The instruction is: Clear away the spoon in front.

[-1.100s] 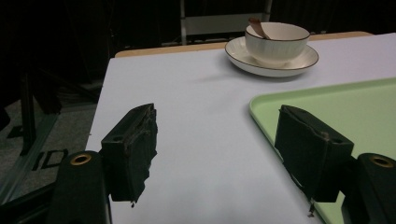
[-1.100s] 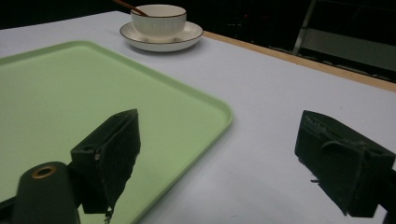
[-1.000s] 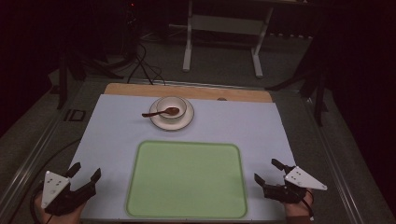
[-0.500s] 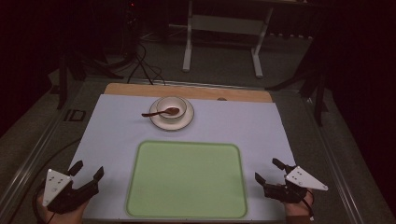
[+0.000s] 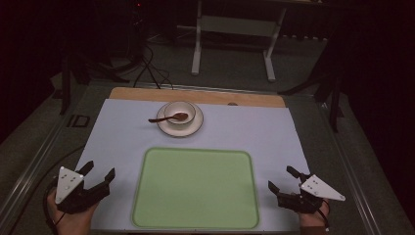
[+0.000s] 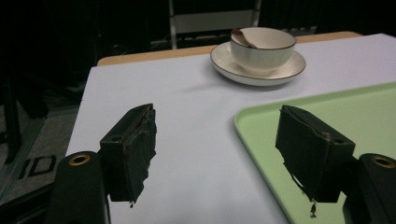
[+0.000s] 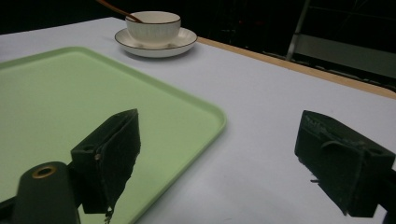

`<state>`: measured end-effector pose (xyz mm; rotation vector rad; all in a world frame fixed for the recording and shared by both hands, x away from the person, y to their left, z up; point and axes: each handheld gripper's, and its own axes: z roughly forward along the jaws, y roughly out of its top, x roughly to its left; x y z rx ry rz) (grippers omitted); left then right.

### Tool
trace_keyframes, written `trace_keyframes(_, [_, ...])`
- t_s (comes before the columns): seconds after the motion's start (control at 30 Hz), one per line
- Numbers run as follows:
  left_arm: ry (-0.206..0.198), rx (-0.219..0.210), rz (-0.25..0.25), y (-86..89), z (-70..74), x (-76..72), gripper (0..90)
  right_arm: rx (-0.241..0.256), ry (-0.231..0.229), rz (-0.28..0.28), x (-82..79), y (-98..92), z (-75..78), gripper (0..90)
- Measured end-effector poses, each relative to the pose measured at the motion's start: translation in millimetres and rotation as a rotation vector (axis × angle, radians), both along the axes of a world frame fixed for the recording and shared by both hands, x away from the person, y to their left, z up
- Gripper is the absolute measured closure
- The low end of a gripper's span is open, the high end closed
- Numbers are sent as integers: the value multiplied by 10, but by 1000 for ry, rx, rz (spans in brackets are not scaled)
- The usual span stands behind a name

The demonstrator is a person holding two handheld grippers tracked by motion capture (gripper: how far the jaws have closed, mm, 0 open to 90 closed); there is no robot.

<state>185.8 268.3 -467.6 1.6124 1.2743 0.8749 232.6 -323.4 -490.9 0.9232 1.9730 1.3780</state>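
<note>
Green, flat, round-cornered tray [image 5: 195, 188] lies bare between the spread left claw [image 5: 100, 172] and spread right claw [image 5: 282, 179].

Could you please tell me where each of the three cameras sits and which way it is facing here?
High view: above the person's side, looking forward and down on the green tray; both hands hold open left tongs and right tongs.
Left gripper view: rides the left tongs, facing the bowl on its saucer; two black jaws show.
Right gripper view: rides the right tongs, looking across the tray.
All views share tray, bowl and saucer.
</note>
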Motion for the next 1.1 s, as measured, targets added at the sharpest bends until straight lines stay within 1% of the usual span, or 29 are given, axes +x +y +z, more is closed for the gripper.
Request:
trace_keyframes(0.07, [2,-5,-2,1,13,31,298,0,-1,-3,1,-3,0,139])
trace_keyframes(0.23, [-10,-14,-6,-8,58,86,299,2,-4,-3,-3,-9,3,139])
trace_keyframes(0.47, [-16,-12,-25,-37,110,162,299,-3,-7,-1,-2,-7,3,139])
trace_keyframes(0.57, [-17,-10,-33,-59,127,194,299,-2,-7,-4,-2,-8,3,139])
trace_keyframes(0.77, [-27,-20,-52,-118,174,261,303,-3,-8,-5,-4,-10,5,139])
trace_keyframes(0.93, [-34,-8,-67,-179,224,329,303,-3,-8,-4,-5,-11,6,140])
trace_keyframes(1.07, [-39,-7,-76,-213,249,371,306,-3,-9,-4,-6,-15,7,140])
trace_keyframes(1.1, [-41,-5,-80,-239,265,406,306,-3,-9,-4,-6,-16,7,140])
